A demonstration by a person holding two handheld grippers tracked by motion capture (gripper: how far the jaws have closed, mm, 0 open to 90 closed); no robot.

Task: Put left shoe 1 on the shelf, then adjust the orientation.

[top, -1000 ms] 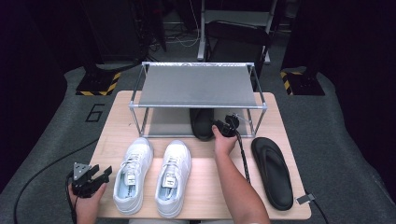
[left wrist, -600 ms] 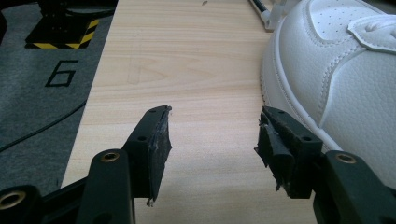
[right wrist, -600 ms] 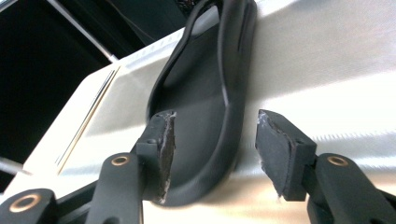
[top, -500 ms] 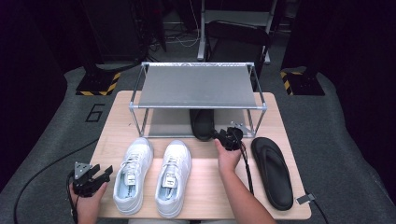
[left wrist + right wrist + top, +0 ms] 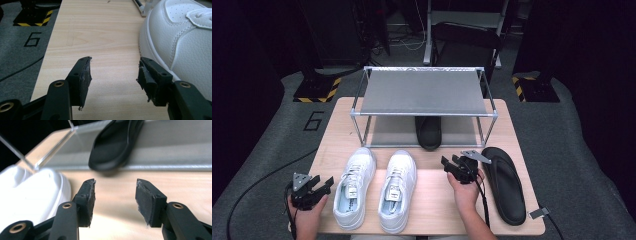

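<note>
Two white sneakers (image 5: 354,187) (image 5: 398,190) stand side by side at the table's front. One black flip-flop (image 5: 428,132) lies on the lower shelf of the metal rack (image 5: 424,92), its heel sticking out at the front. A second black flip-flop (image 5: 504,182) lies on the table at the right. My right gripper (image 5: 451,161) hovers between the right sneaker and that flip-flop. In the right gripper view, the right gripper (image 5: 115,183) is open and faces the shelved flip-flop (image 5: 112,147); its jaws have just been closing with nothing between them. My left gripper (image 5: 324,181) (image 5: 115,61) rests open beside the left sneaker (image 5: 180,37).
The wooden table (image 5: 432,200) has bare room in front of the right gripper and left of the sneakers. The rack's grey top shelf holds nothing. Around the table is dark floor, with yellow-black striped bases behind it and a painted number at the left.
My right gripper has drawn back from the rack's front toward the person. The flip-flop stays on the lower shelf. The left gripper has not moved.
</note>
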